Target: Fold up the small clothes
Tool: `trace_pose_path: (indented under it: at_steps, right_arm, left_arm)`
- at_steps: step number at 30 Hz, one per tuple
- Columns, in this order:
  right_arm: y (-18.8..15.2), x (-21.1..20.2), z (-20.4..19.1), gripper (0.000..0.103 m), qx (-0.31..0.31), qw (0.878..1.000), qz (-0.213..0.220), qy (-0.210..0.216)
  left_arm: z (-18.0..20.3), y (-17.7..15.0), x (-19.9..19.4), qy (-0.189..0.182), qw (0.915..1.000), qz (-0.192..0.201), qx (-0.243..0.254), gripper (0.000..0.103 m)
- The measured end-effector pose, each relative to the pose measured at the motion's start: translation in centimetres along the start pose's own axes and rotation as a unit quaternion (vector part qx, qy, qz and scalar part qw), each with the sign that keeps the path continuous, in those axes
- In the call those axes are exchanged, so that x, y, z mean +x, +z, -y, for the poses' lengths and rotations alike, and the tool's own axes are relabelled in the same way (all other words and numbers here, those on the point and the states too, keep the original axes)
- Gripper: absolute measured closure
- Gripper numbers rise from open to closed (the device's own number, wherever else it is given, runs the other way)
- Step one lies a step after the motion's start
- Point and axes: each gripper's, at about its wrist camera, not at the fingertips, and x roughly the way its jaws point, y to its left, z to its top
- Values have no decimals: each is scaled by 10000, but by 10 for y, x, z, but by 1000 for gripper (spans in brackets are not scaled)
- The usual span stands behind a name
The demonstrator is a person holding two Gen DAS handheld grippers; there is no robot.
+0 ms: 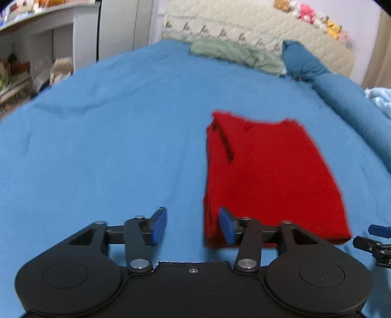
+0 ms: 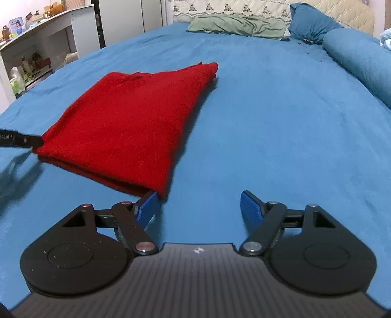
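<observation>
A red garment (image 1: 268,176) lies folded into a rectangle on the blue bed cover (image 1: 110,146); it also shows in the right wrist view (image 2: 127,122). My left gripper (image 1: 193,225) is open and empty at the garment's near left corner, its right pad against the cloth edge. My right gripper (image 2: 198,208) is open and empty at the garment's near right corner, its left pad just under the edge. The left gripper's tip (image 2: 19,140) shows at the left edge of the right wrist view. The right gripper (image 1: 374,239) shows at the right edge of the left wrist view.
A green cloth (image 2: 239,24) and blue pillows (image 2: 310,22) lie at the head of the bed. A blue bolster (image 2: 361,61) runs along the right side. A white shelf unit (image 2: 44,41) stands to the left. Plush toys (image 1: 317,17) sit on the headboard.
</observation>
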Motion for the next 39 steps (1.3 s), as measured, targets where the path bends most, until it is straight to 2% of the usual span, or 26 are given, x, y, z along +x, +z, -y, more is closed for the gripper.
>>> trace_pose_path:
  at_steps: [1,2,4,6,10,12,14,17,18,20,23,24,25,26,27,28,29,34,39]
  right_arm:
    - [5,-7,5,9,43,10000,8,83]
    - [9,-15,11,2,90,9998,29,196]
    - [25,-21,22,0,219,9988,7,432]
    - [46,-21,32,0,399,9975,-31,583]
    - [87,3,44,0,743,9925,-298,929]
    - [100,22,48,0,1010,9875,-453,1123]
    - [106,44,48,0,1308,9817,-597,1245]
    - [102,72,44,0,1621,9746,-720,1369]
    - [99,79,41,0,1658,9738,-716,1380]
    - [95,90,37,0,1691,9730,-725,1394]
    - [90,101,32,1,1762,9728,-647,1357]
    - [89,101,31,11,1766,9732,-593,1351]
    - [90,101,28,21,1737,9733,-554,1391]
    - [91,103,26,44,1716,9720,-576,1499]
    - [92,105,24,51,1726,9694,-649,1621]
    - [94,104,21,54,1708,9710,-649,1542]
    - [97,102,18,60,1635,9732,-619,1495]
    - [110,73,16,67,1570,9742,-322,1590]
    - [110,5,28,67,1431,9752,-73,1684]
  left_arm:
    - [1,10,-4,-80,9999,63,73,25]
    - [3,22,-5,-200,9996,120,155,12]
    - [4,46,-4,-436,9987,190,171,1]
    - [4,69,10,-715,9974,39,64,0]
    - [3,98,65,-1205,9906,-598,-238,1]
    - [2,101,90,-1304,9871,-830,-424,5]
    - [3,97,109,-1282,9857,-959,-535,15]
    - [2,87,124,-1299,9847,-1002,-588,19]
    - [2,84,129,-1347,9835,-1048,-608,20]
    - [0,81,136,-1326,9834,-1105,-570,31]
    - [-2,76,143,-1381,9825,-1127,-545,36]
    - [-2,75,144,-1420,9819,-1113,-568,40]
    - [-3,75,142,-1492,9804,-1132,-615,54]
    - [-3,75,143,-1568,9781,-1179,-691,60]
    - [-2,76,141,-1519,9789,-1170,-700,63]
    - [0,77,138,-1491,9800,-1146,-657,70]
    - [3,79,134,-1454,9813,-1100,-618,73]
    - [25,90,93,-1471,9856,-782,-299,78]
    - [66,80,21,-1590,9859,-471,203,78]
